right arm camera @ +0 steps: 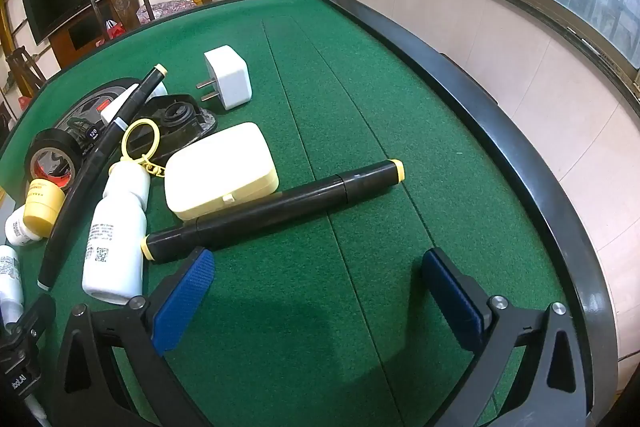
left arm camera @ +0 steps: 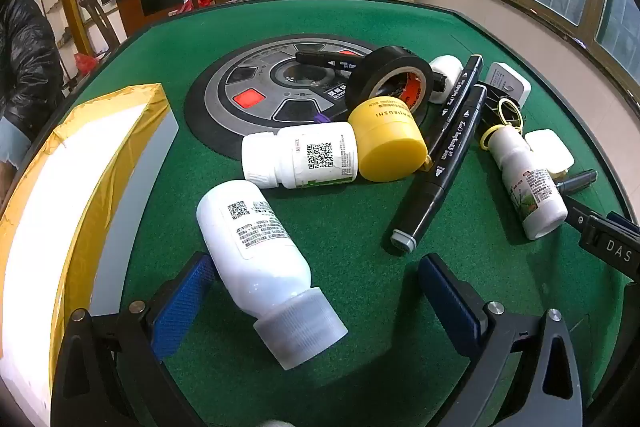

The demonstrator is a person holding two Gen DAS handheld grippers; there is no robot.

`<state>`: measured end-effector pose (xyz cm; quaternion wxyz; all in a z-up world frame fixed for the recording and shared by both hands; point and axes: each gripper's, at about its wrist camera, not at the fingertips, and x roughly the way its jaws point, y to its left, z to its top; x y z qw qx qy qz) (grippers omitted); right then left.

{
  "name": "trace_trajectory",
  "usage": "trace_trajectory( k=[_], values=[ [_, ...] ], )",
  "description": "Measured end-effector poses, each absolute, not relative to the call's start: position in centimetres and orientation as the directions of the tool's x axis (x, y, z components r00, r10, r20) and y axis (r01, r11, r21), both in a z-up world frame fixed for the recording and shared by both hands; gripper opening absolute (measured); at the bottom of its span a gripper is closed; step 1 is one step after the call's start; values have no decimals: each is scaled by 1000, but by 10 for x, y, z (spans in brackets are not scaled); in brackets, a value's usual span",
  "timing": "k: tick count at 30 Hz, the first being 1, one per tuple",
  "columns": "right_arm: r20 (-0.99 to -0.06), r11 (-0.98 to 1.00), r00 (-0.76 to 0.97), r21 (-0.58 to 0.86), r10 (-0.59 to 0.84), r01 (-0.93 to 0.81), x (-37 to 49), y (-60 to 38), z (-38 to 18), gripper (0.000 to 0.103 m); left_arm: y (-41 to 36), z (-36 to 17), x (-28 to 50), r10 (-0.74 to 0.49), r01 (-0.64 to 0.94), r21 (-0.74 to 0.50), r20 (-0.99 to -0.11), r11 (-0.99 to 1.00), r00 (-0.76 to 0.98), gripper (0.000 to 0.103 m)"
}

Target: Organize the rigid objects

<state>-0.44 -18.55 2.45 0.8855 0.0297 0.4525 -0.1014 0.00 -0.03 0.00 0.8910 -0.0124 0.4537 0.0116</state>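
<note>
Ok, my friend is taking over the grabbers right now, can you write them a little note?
Left hand-held gripper: open, holding nothing; a white bottle lies between its fingers, by the white box.
Right hand-held gripper: open, empty, near the black marker with yellow ends.
Still piled on the green table: tape roll, yellow jar, more bottles and markers, cream case, plug.
Done: nothing visibly sorted.
Left: everything.
</note>
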Motion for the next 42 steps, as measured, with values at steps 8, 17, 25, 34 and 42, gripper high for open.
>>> trace_trajectory(
  k=[8,17,25,34,42],
  values=[
    [-805,977,572,-38,-153,208,-5,-186,25,103,-2,0,-5,14,-39,-11,-810,999,586,103],
    [-806,977,572,-38,-153,207,-5,-186,25,103,0,1,-5,18,-47,-12,-809,999,588,103],
    [-806,977,572,-35,-153,212,-5,-185,24,103,-3,3,-11,32,-69,-10,-815,998,578,103],
    [-807,978,571,-32,-148,207,-5,-185,23,103,-7,6,-28,39,-86,-11,-833,996,552,103],
    [-843,995,532,-39,-83,93,-2,-186,25,103,-6,6,-29,34,-77,-11,-834,997,551,103]
  ],
)
